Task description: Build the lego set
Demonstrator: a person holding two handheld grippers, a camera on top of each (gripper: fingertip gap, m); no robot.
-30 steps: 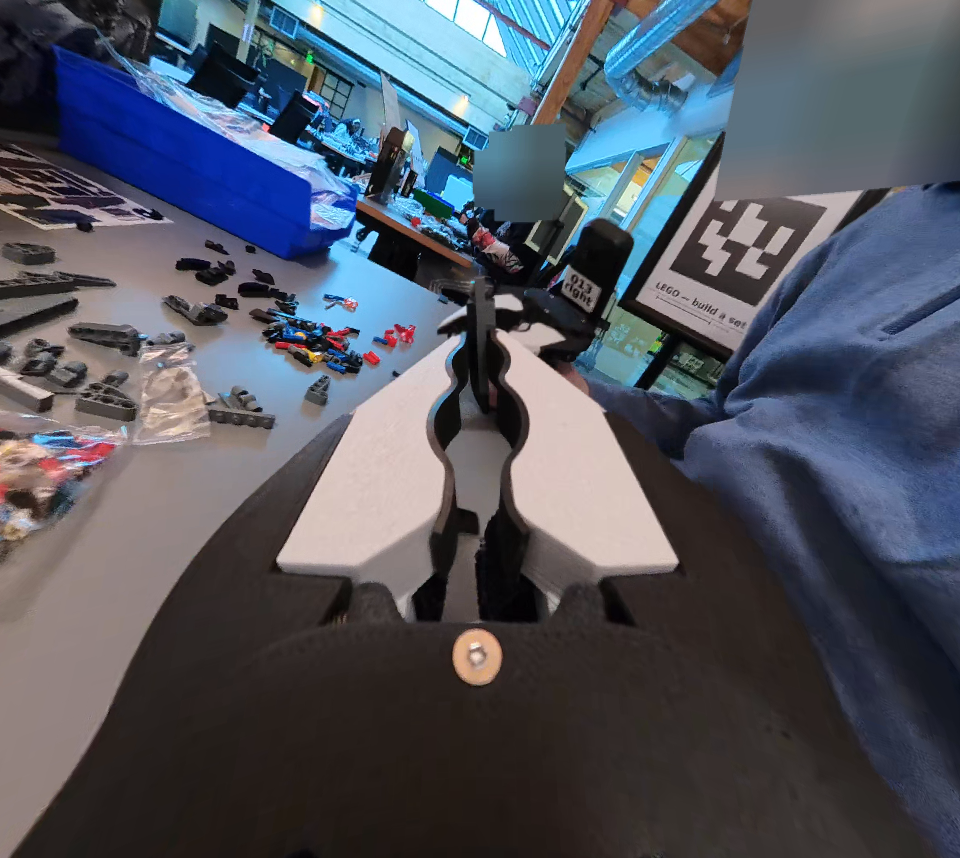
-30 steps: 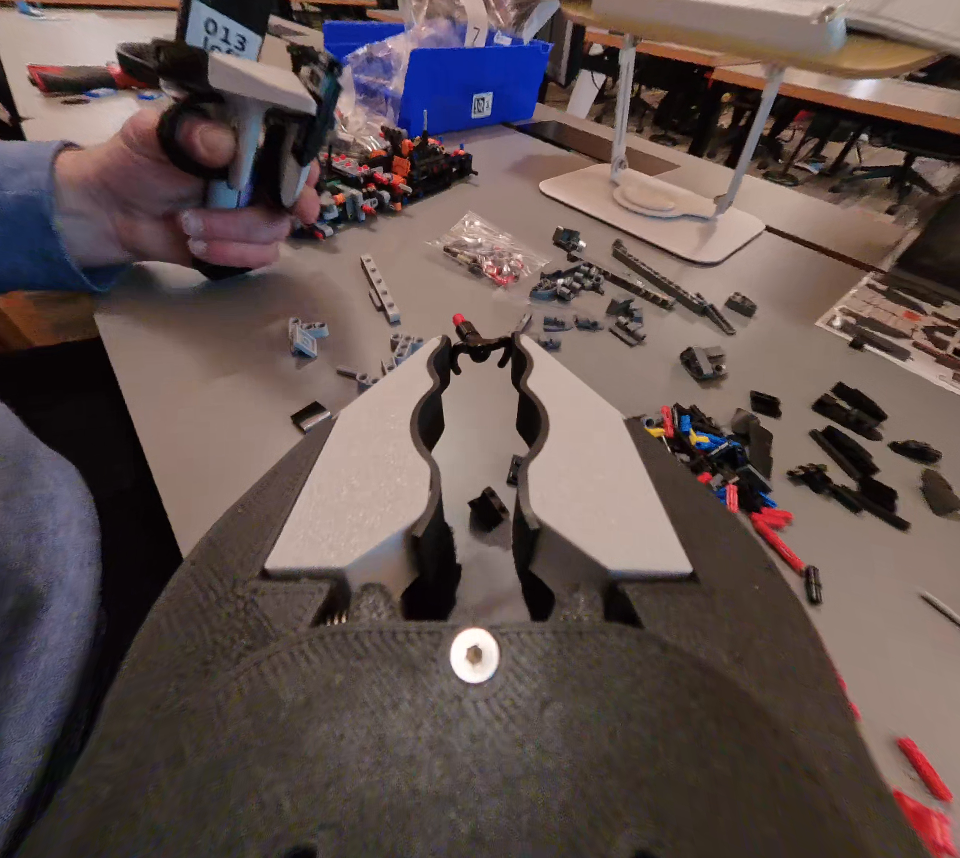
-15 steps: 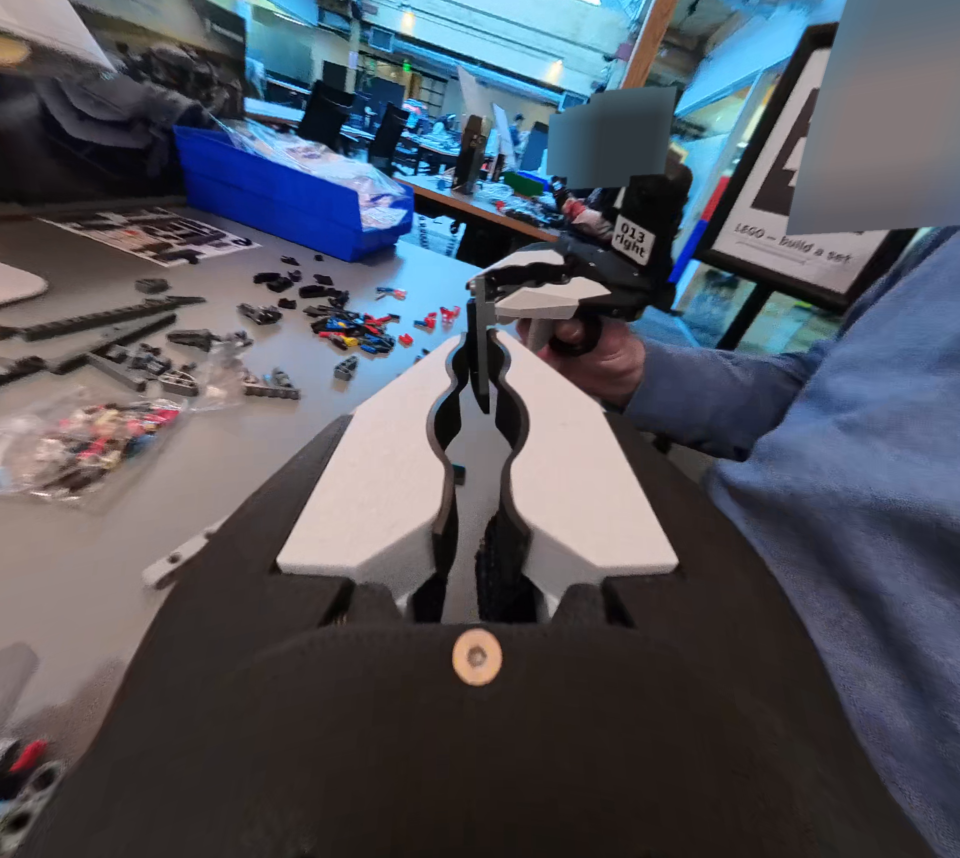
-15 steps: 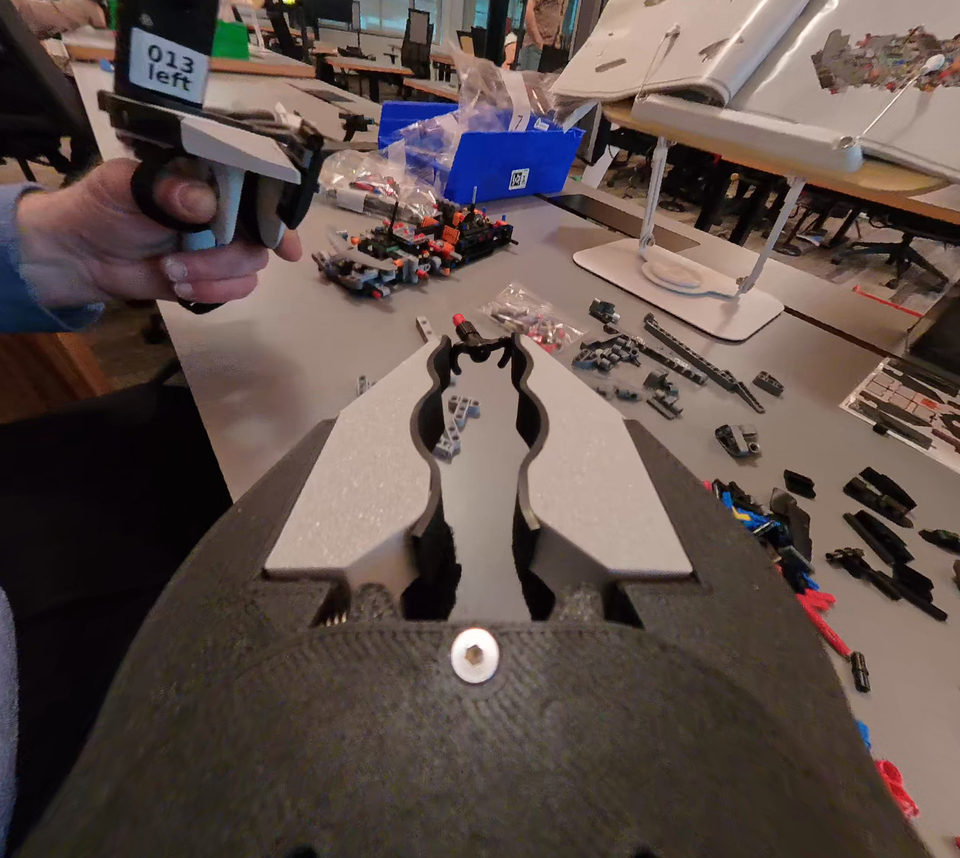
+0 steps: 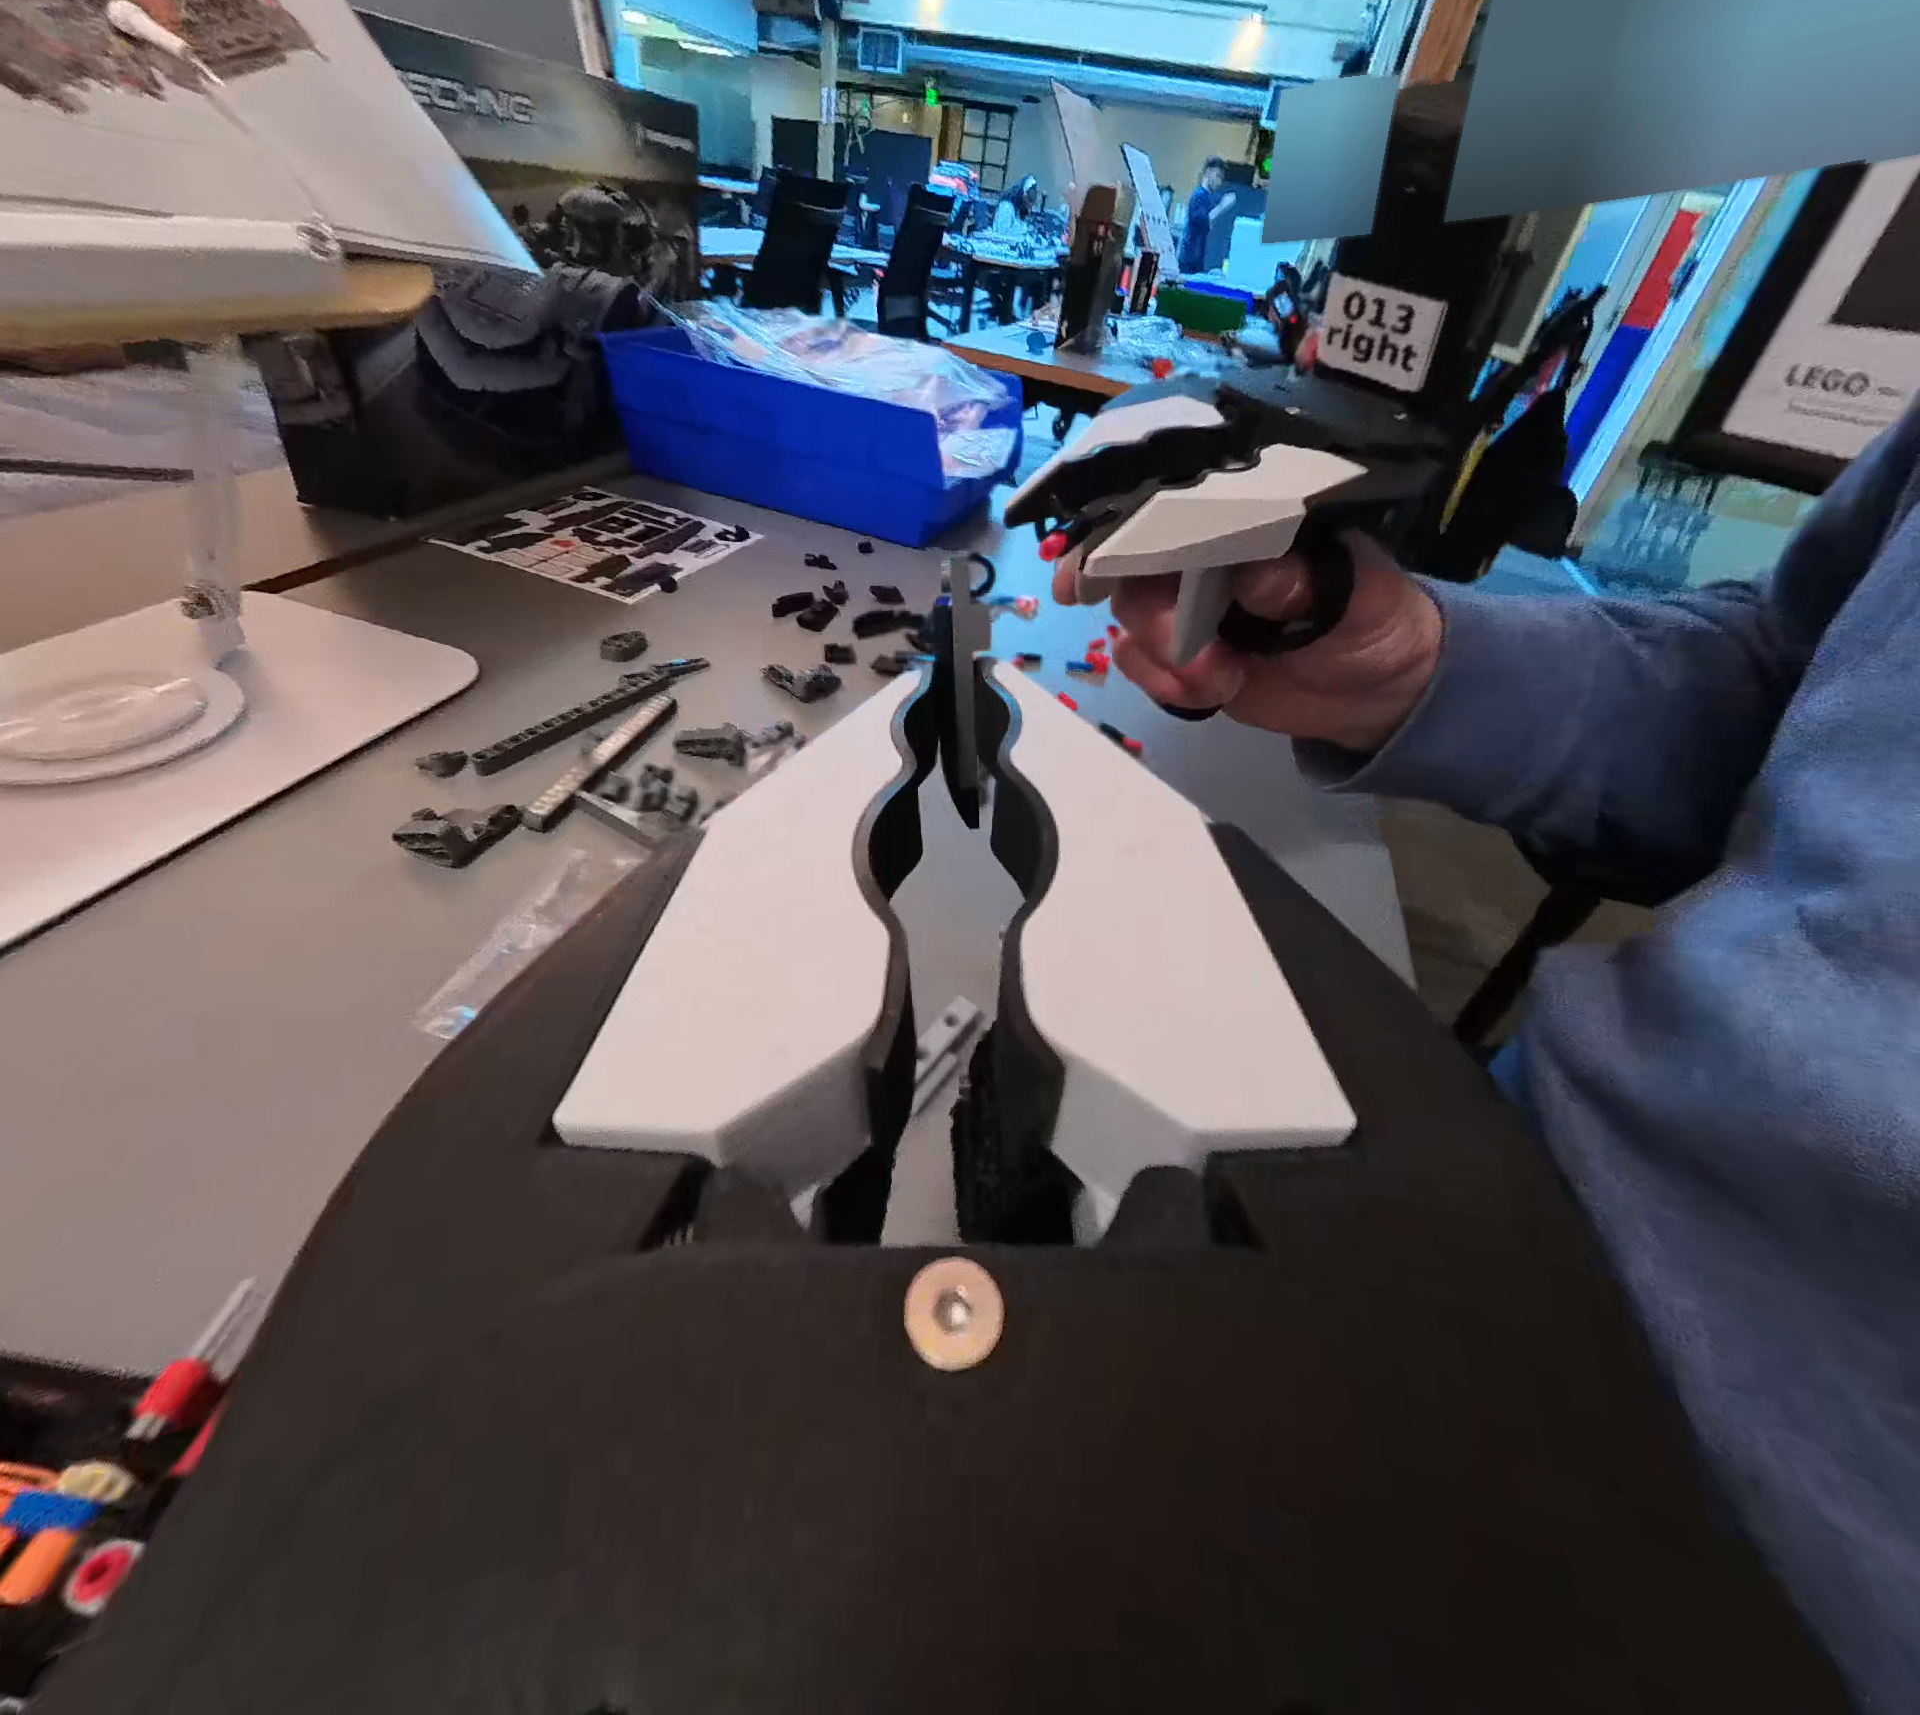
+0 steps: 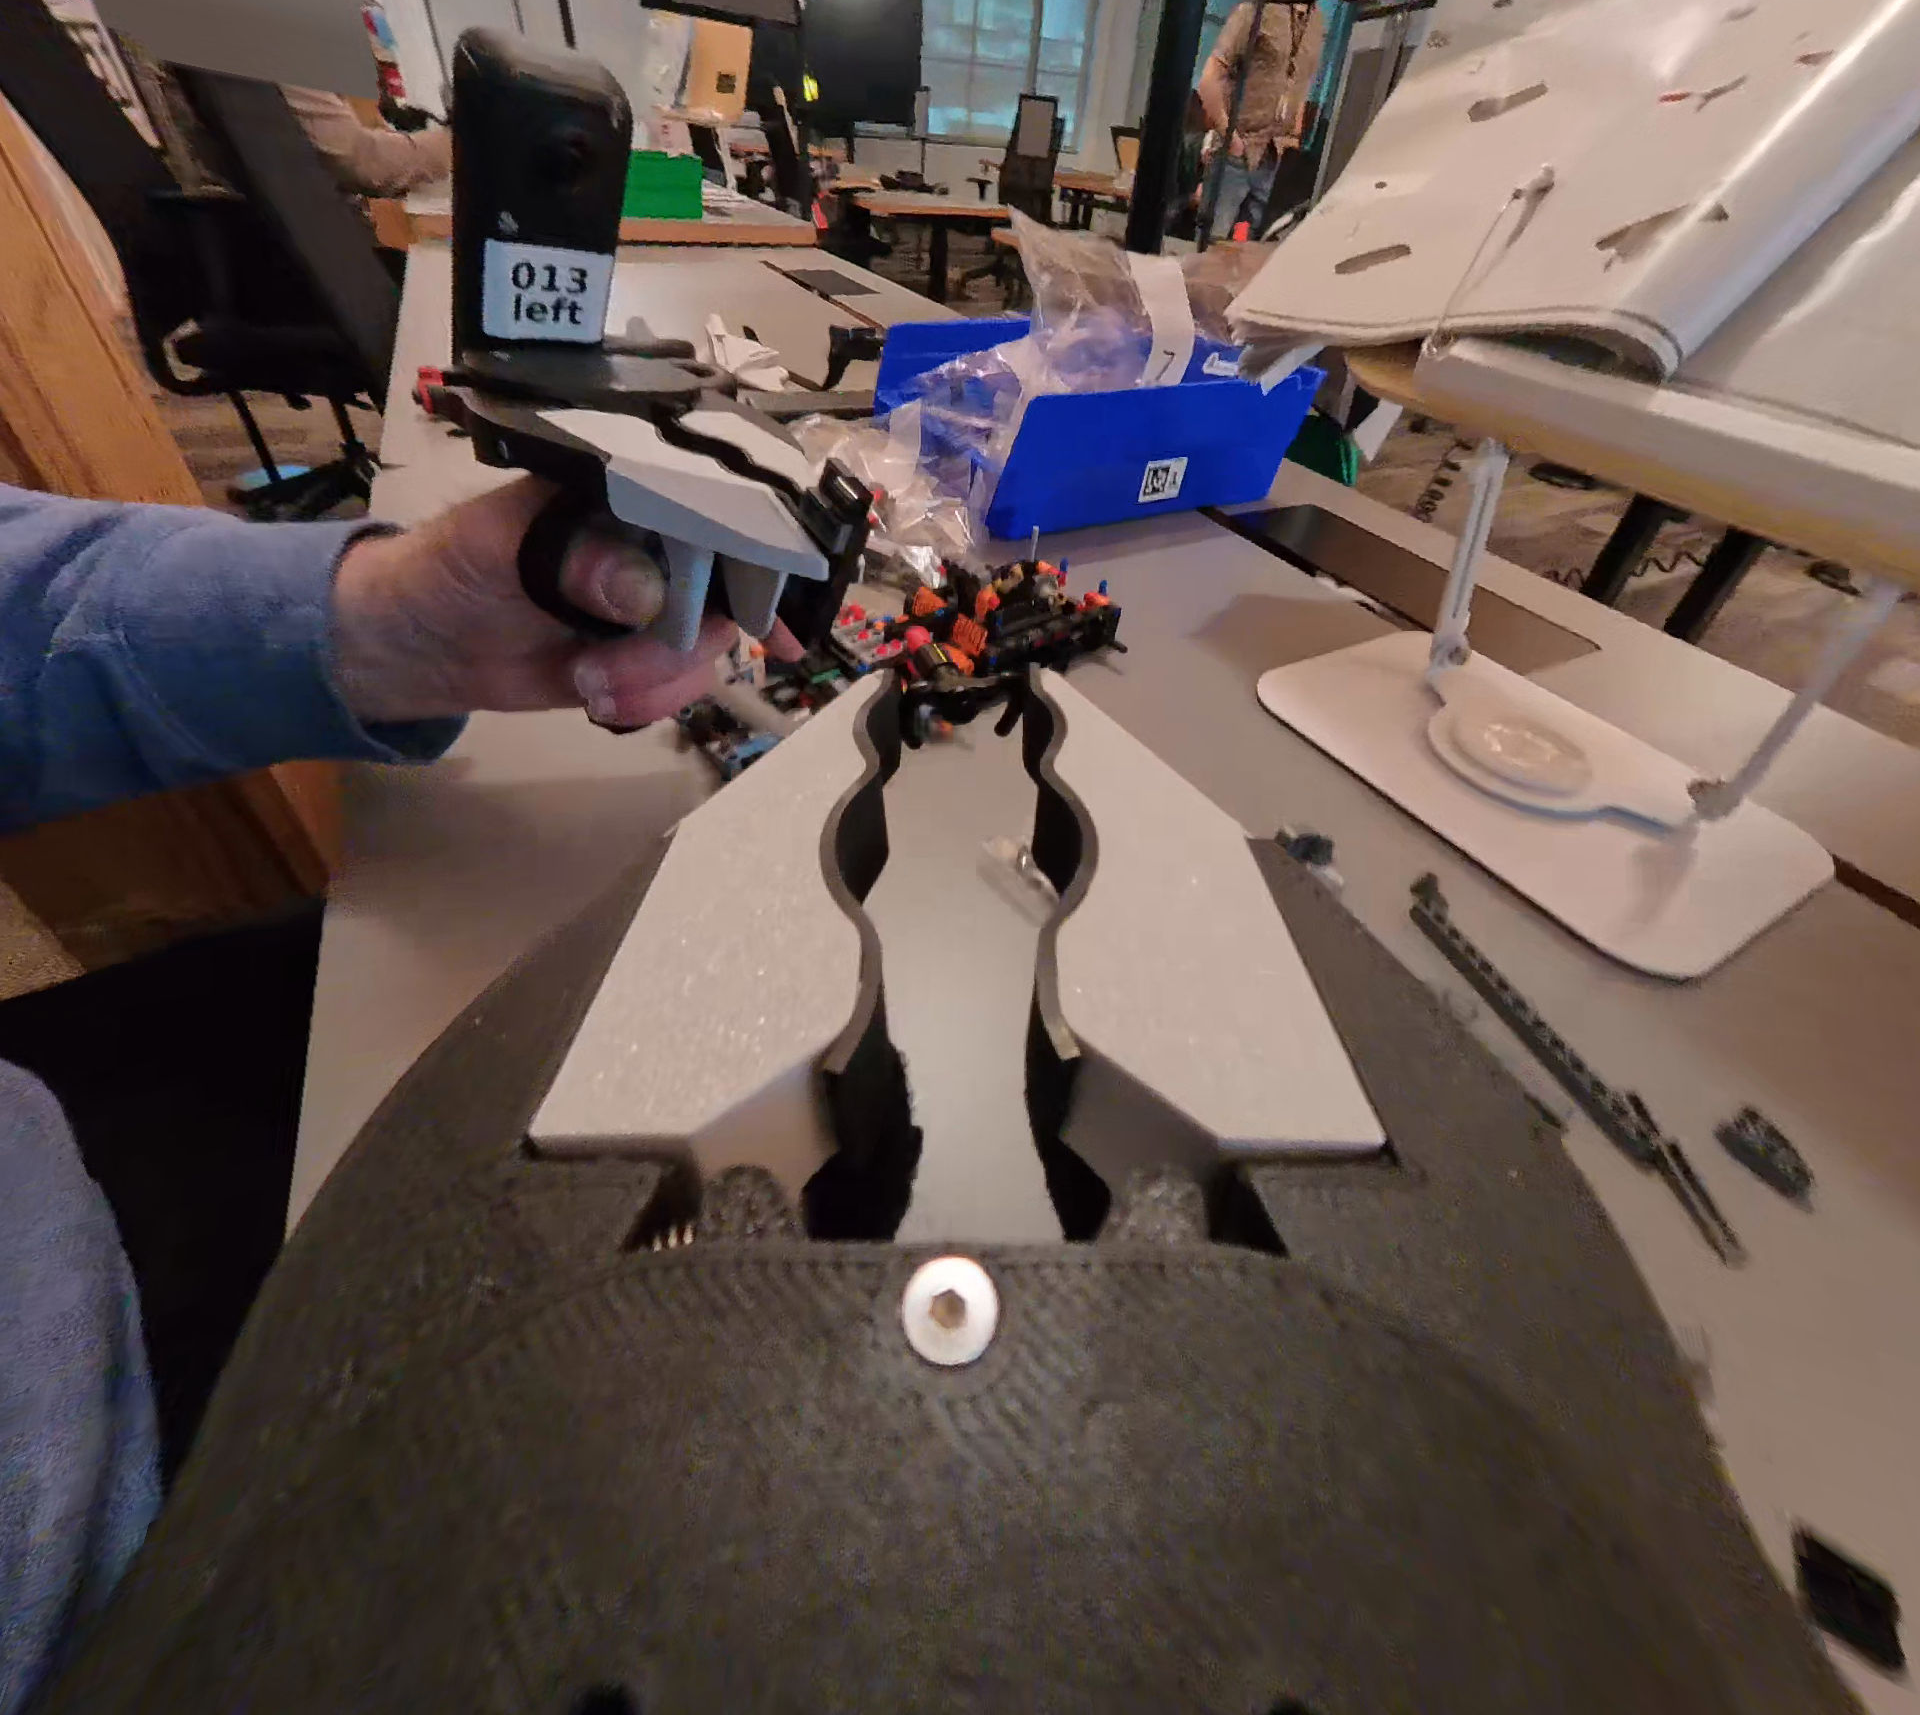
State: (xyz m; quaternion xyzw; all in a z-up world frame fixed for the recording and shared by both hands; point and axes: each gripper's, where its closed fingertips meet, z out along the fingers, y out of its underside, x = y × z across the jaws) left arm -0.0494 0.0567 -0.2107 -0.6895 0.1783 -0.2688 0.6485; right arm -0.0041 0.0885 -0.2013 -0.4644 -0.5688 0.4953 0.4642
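Two parts are in hand. Left gripper is clamped on a thin flat dark plate, held on edge. Right gripper pinches a small black connector with a red pin; its shape is lost against the partly built model on the grey table behind. Both pieces look light, rigid and slick, so grip the flat faces squarely. Loose parts lie near the book stand. The model's near side is hidden.
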